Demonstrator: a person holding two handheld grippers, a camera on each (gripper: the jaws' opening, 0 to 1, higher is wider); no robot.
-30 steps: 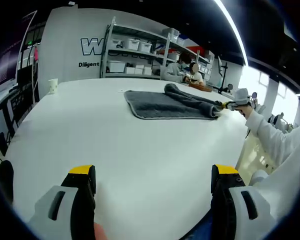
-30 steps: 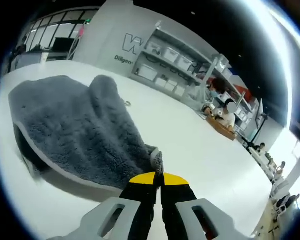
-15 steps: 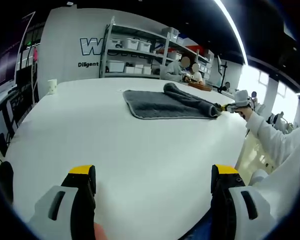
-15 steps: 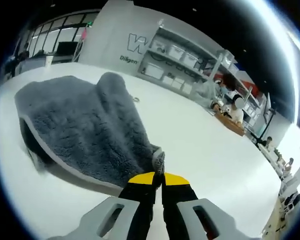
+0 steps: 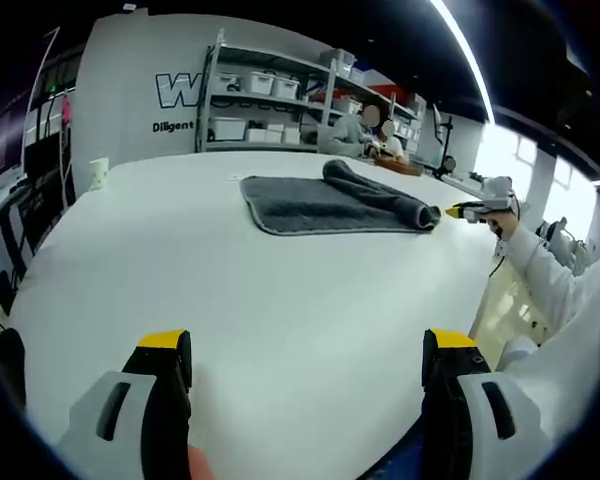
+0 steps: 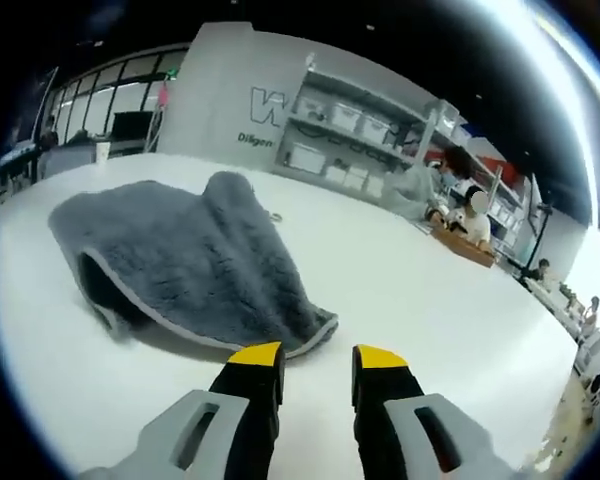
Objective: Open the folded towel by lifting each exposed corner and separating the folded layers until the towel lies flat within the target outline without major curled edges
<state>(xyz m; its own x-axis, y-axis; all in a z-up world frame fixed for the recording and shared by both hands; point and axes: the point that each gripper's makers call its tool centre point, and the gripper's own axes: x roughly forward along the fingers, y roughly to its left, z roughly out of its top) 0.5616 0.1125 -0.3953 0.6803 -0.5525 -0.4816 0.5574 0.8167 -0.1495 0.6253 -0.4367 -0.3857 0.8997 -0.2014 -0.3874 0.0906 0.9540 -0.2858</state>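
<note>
Folded grey fleece towel (image 6: 195, 265) just ahead of right gripper (image 6: 318, 356), jaws parted, empty; left gripper (image 5: 305, 345), jaws wide, far back.

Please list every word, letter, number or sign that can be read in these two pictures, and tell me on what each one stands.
"W": a large outlined letter on the grey wall, cut off by the shelving; the rest of the word is hidden.
"Diligent": small dark text on the same wall under that letter in the left gripper view; in the right gripper view it is too blurred to read fully.
Storage boxes on the shelving: any labels are too small to read.
Grey towel, white table: no text.
</note>
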